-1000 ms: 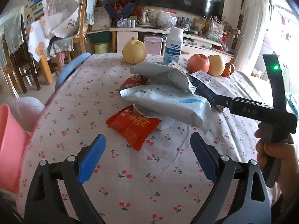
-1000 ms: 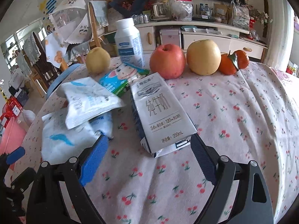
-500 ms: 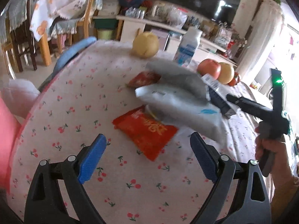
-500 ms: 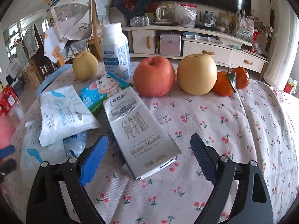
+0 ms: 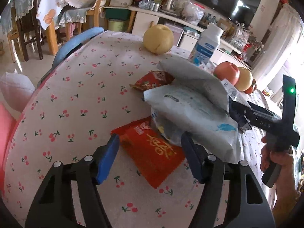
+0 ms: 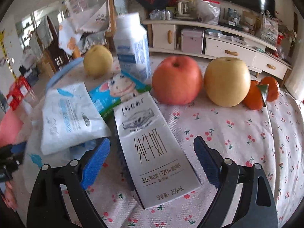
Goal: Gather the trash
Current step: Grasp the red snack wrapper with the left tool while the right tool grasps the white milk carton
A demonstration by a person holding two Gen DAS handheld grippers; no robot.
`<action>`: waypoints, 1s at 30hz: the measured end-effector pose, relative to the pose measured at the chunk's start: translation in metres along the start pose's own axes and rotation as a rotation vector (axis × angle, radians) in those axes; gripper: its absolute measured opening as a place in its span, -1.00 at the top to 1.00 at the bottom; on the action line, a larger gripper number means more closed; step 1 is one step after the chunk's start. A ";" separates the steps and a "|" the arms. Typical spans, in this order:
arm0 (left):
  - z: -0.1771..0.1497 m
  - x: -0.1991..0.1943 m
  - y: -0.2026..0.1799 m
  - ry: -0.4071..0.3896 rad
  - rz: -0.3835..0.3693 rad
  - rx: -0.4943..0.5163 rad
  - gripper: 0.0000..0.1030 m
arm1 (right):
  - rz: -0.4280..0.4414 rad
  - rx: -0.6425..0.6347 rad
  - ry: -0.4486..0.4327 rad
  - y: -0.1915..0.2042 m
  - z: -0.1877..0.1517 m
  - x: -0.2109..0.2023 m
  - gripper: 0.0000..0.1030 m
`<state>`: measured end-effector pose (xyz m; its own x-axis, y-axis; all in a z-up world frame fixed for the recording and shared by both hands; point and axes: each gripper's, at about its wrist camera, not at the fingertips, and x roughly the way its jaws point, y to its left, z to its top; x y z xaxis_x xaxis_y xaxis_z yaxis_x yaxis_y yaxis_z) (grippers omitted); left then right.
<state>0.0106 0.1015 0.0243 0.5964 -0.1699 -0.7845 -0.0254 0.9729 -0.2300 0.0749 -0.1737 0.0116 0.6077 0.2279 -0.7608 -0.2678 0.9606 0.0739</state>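
Table: a round top under a white cloth printed with cherries; its left edge curves past a blue chair back.
White bags: two crumpled white plastic bags heaped near the table's middle, one lying on the other.
Milk carton: a grey carton lying flat beside the bags, its bottom end toward the right wrist camera.
Fruit: a red apple, a yellow pear and tangerines in a row toward the far edge; another pear stands apart.
Bottle: a white bottle upright at the far edge.
Red wrapper: a flat red packet lying just in front of the bags, one end tucked under them.
Left gripper: the left gripper has just been closing, its blue pads either side of the red wrapper, not yet pressing on it.
Right gripper: the right gripper is spread wide astride the milk carton, pads clear of its sides.
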 end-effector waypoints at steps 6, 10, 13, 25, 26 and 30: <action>-0.001 0.007 -0.003 0.017 0.008 -0.001 -0.32 | -0.021 -0.020 0.006 0.006 -0.005 0.004 -0.71; -0.003 0.009 -0.005 0.022 0.007 0.007 -0.32 | -0.040 -0.041 -0.012 0.012 -0.006 -0.001 -0.41; -0.005 0.007 -0.005 0.025 0.013 0.024 -0.32 | -0.048 -0.057 -0.011 0.015 -0.008 -0.003 -0.28; -0.019 -0.004 0.004 -0.005 0.039 0.074 0.25 | -0.043 -0.043 -0.023 0.022 -0.024 -0.026 -0.24; -0.021 -0.004 0.004 -0.009 0.038 0.078 0.26 | -0.039 -0.035 -0.024 0.021 -0.026 -0.028 -0.24; -0.023 -0.008 0.008 -0.010 0.014 0.072 0.31 | -0.041 -0.012 -0.029 0.021 -0.032 -0.037 -0.24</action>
<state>-0.0127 0.1070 0.0155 0.6040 -0.1548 -0.7818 0.0235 0.9840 -0.1766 0.0232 -0.1673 0.0206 0.6398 0.1929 -0.7440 -0.2512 0.9673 0.0347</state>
